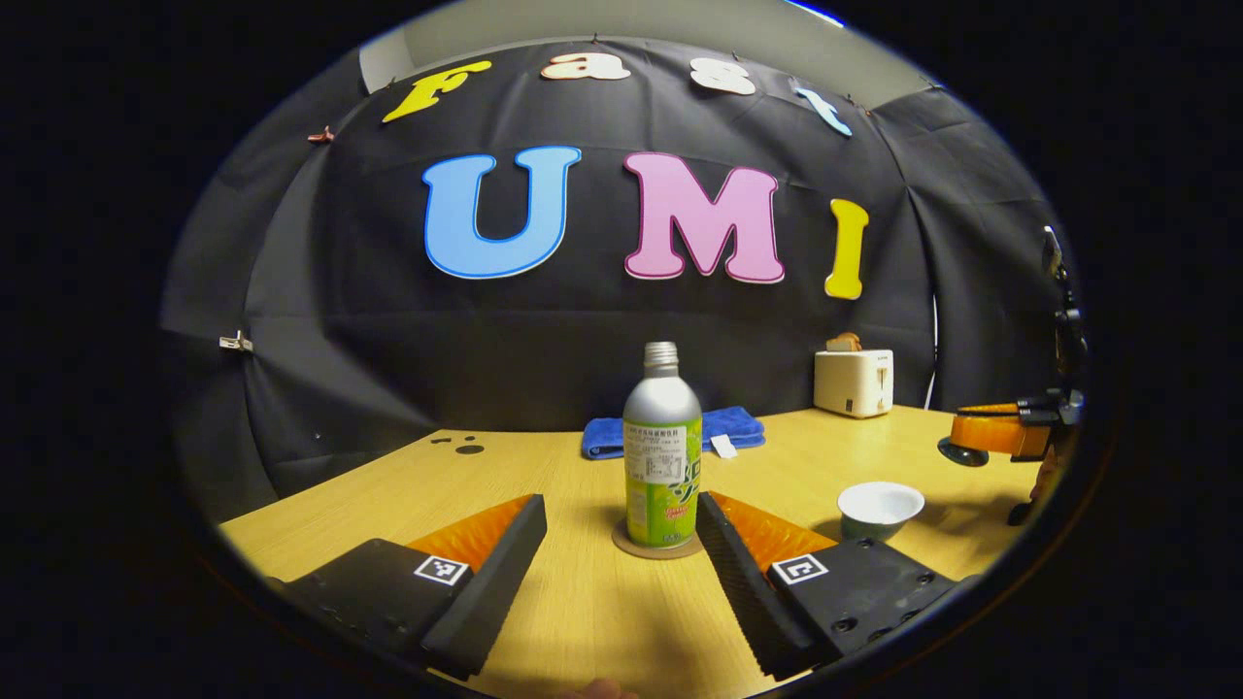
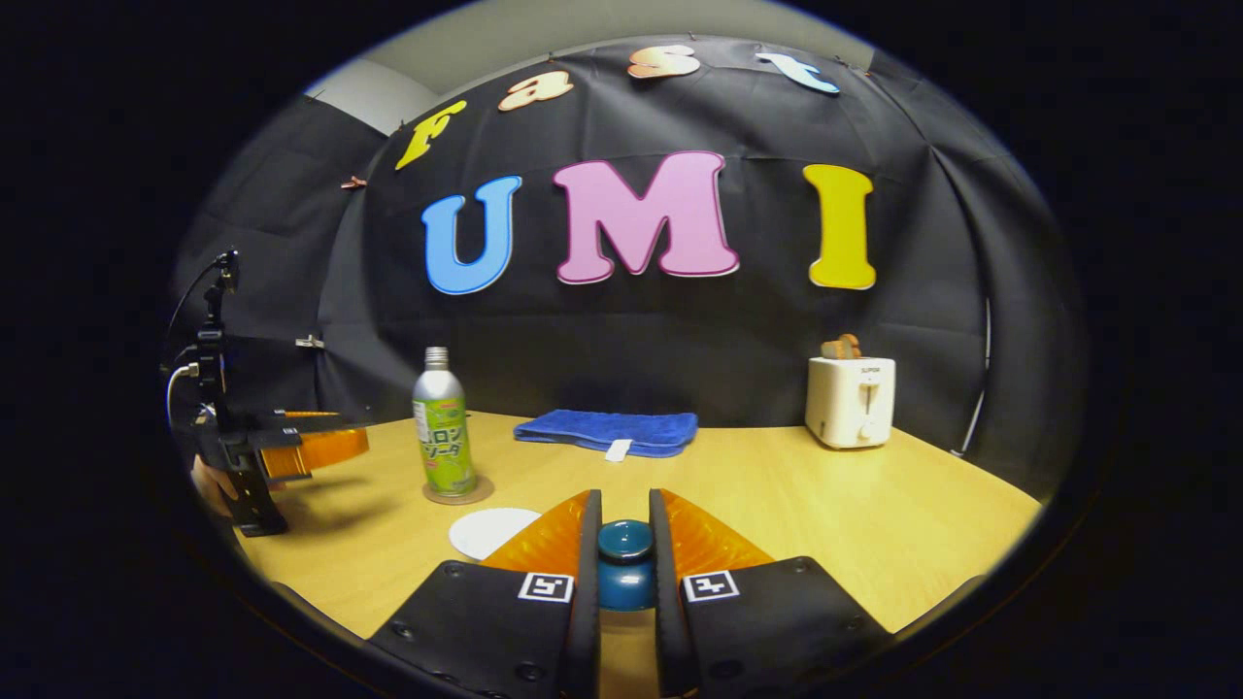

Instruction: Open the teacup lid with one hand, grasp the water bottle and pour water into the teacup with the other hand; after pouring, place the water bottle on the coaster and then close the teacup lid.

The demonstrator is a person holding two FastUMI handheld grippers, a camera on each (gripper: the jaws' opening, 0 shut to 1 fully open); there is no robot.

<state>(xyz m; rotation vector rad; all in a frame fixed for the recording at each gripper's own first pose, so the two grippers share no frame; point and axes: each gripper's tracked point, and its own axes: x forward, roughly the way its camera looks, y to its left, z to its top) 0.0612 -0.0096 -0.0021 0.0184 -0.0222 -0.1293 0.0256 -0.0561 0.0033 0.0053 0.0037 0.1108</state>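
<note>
A silver and green water bottle [image 1: 662,456] [image 2: 444,427] stands upright on a round brown coaster [image 1: 656,549] [image 2: 456,494]. My left gripper [image 1: 620,505] is open, its fingertips just short of the bottle and apart from it; in the right gripper view the left gripper [image 2: 316,449] is at the left. The teacup [image 1: 879,510] [image 2: 493,532] stands uncovered, white inside, to the right of the bottle. My right gripper [image 2: 624,503] is shut on the dark teal lid [image 2: 624,563]. In the left gripper view the right gripper [image 1: 995,432] holds the lid off the table, right of the cup.
A folded blue towel [image 1: 670,429] [image 2: 610,430] lies at the back of the wooden table [image 1: 583,602] [image 2: 874,515]. A white toaster [image 1: 854,382] [image 2: 851,400] with bread in it stands at the back right.
</note>
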